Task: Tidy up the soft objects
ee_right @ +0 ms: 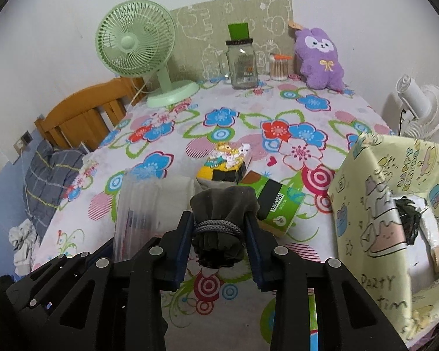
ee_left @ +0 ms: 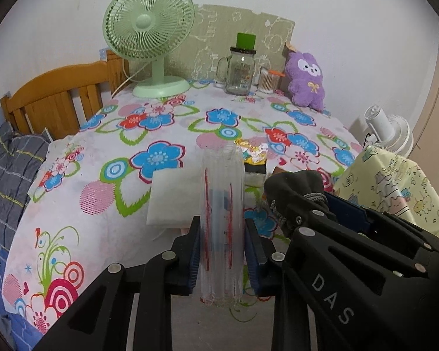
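Observation:
My left gripper [ee_left: 223,223] is shut on a clear ribbed plastic packet [ee_left: 222,181] with red lines and something blue inside. It holds the packet upright above the flowered tablecloth [ee_left: 108,193]. Right beside it, my right gripper [ee_right: 219,219] is shut on a dark grey drawstring pouch [ee_right: 224,201], its pads squeezing the corded neck. The pouch [ee_left: 292,184] also shows in the left wrist view, and the packet [ee_right: 137,201] in the right wrist view. A purple plush rabbit [ee_right: 320,58] sits at the table's far right against the wall.
A white pad [ee_right: 175,190], a yellow-black snack bag [ee_right: 222,166] and a green pack [ee_right: 278,201] lie under the grippers. A yellow cartoon-print box [ee_right: 380,204] stands open at right. A green fan [ee_right: 134,44], glass jar [ee_right: 243,64] and swab tub [ee_right: 279,68] line the back.

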Demonstrator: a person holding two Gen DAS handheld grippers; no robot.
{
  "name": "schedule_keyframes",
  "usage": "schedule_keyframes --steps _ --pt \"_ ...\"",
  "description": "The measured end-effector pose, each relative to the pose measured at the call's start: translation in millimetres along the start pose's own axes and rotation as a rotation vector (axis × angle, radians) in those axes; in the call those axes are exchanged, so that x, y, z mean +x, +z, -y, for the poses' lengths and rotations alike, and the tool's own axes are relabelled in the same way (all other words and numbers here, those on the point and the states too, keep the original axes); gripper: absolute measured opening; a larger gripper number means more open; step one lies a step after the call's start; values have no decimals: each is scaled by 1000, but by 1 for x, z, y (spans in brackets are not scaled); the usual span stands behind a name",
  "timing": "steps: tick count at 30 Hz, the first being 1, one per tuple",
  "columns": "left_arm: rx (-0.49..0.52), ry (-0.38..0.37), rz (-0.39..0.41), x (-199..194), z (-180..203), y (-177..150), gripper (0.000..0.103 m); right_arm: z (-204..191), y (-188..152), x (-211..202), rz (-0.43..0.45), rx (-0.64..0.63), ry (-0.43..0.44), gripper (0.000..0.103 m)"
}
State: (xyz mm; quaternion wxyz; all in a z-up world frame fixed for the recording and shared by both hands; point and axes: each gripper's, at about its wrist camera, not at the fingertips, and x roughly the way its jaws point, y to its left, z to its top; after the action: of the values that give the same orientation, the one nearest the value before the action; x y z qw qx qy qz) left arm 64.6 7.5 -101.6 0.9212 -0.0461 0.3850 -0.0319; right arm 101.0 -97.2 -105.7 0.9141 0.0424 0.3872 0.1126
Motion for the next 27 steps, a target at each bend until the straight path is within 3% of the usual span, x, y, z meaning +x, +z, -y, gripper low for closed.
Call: schedule_keyframes --steps 27 --pt "45 -24 146 -68 24 32 27 -2 31 -83 166 -26 -16 38"
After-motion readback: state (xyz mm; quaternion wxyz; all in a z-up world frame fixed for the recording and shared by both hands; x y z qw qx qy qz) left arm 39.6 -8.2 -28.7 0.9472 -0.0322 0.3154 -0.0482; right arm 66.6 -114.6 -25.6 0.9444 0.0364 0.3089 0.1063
